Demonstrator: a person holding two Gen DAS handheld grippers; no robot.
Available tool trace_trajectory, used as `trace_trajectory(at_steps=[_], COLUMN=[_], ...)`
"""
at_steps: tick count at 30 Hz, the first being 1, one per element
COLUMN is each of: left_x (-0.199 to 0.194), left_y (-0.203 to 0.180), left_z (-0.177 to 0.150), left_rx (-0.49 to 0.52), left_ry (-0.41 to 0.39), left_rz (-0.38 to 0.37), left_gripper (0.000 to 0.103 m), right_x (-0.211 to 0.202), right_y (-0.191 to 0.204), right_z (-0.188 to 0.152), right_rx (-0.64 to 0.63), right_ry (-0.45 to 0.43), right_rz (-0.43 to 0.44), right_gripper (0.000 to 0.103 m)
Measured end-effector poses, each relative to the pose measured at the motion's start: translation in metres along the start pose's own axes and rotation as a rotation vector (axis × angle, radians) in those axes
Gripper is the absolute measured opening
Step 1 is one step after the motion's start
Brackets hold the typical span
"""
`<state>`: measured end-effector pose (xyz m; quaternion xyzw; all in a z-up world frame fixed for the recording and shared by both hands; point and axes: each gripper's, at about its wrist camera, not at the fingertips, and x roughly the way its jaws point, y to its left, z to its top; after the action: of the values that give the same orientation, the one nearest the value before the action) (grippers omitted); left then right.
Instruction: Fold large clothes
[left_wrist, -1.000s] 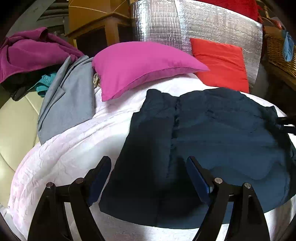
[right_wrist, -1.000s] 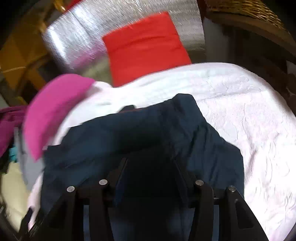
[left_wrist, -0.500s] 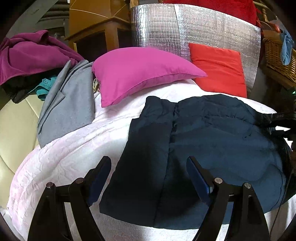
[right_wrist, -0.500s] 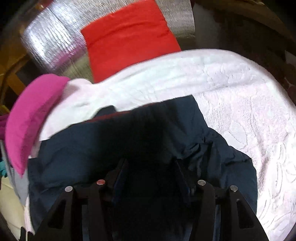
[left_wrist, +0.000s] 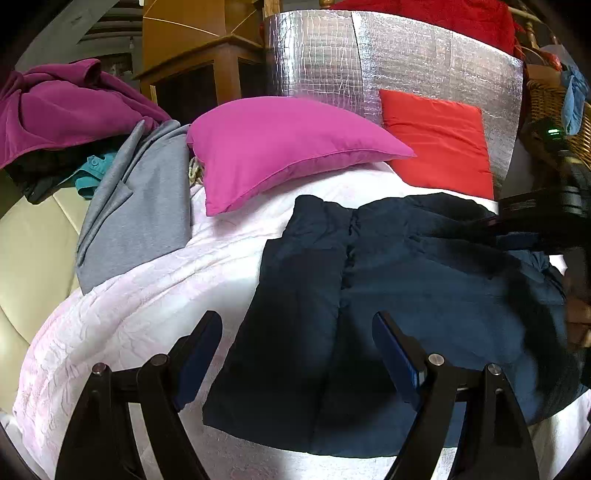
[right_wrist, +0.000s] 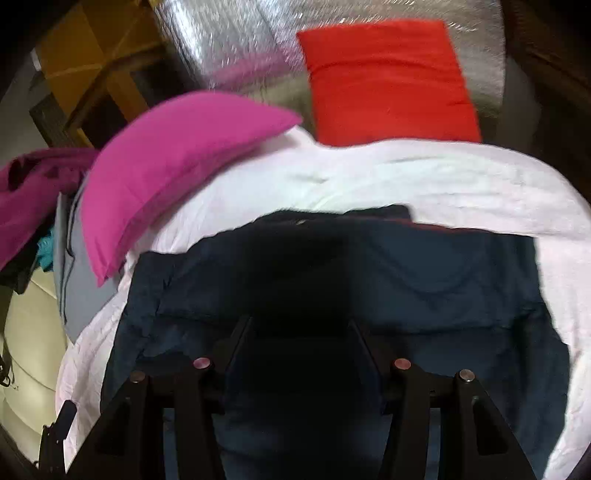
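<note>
Left claw (left_wrist: 297, 350): jaws wide apart, nothing between them, hovering over the near-left edge of the dark blue garment (left_wrist: 388, 295).
Right claw (right_wrist: 299, 332): jaws part-way apart with a dark fold of the garment between them; whether the pads press it I cannot tell.
Garment: lies on the white bedspread (left_wrist: 147, 288), before the pink pillow (left_wrist: 280, 147); long axis runs near to far, centre seam toward the pillows.

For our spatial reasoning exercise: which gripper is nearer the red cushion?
Right. The right gripper sits at the navy garment's far edge just below the red cushion; the left gripper hangs over its near edge.
</note>
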<state>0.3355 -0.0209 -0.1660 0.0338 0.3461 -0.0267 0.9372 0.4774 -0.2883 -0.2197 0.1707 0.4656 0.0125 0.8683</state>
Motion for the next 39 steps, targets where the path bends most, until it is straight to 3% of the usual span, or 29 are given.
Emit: trace_trajectory(at_steps=[4,7,14,22,26,28,32,35,39], left_x=[0.002,0.006,0.027,0.053,0.065,0.065,0.056,0.04,0.023], left_y=[0.0,0.003,0.037,0.06,0.055,0.054,0.058,0.064,0.069], left_z=[0.0,-0.001,-0.001,-0.012,-0.02,-0.021,-0.021,-0.021,-0.03], left_rx=[-0.001,-0.007,-0.114,-0.181,-0.162,-0.159,-0.164,-0.178,-0.253], left_ry=[0.004,0.02,0.121,0.239,0.297,0.302,0.305,0.293,0.334], left_rz=[0.001,0.007,0.013,0.024,0.031,0.033,0.028,0.006,-0.128], left_gripper=[0.084,0.084,0.084,0.084,0.085,0.085,0.085,0.085,0.085], right_x=[0.043,0.046,-0.032,-0.111,-0.098,-0.084,-0.101,-0.123,-0.142], right_y=[-0.002,-0.007,-0.047,-0.125,-0.157,-0.17,-0.175,-0.175,-0.181], right_z=[0.004,0.004,-0.027,-0.106,-0.134,-0.14,-0.144,-0.154,-0.185], right_rx=[0.038,0.059,0.129,0.252,0.33,0.374,0.422,0.43,0.478], right_ry=[0.079,0.081,-0.039,-0.115,-0.064,-0.039,-0.075,-0.112,-0.117], right_rz=[-0.049,-0.043,0.101,0.115,0.085,0.114,0.179,0.218,0.308], right_gripper=[0.065,0.067,0.067,0.066,0.063,0.055,0.055,0.066,0.073])
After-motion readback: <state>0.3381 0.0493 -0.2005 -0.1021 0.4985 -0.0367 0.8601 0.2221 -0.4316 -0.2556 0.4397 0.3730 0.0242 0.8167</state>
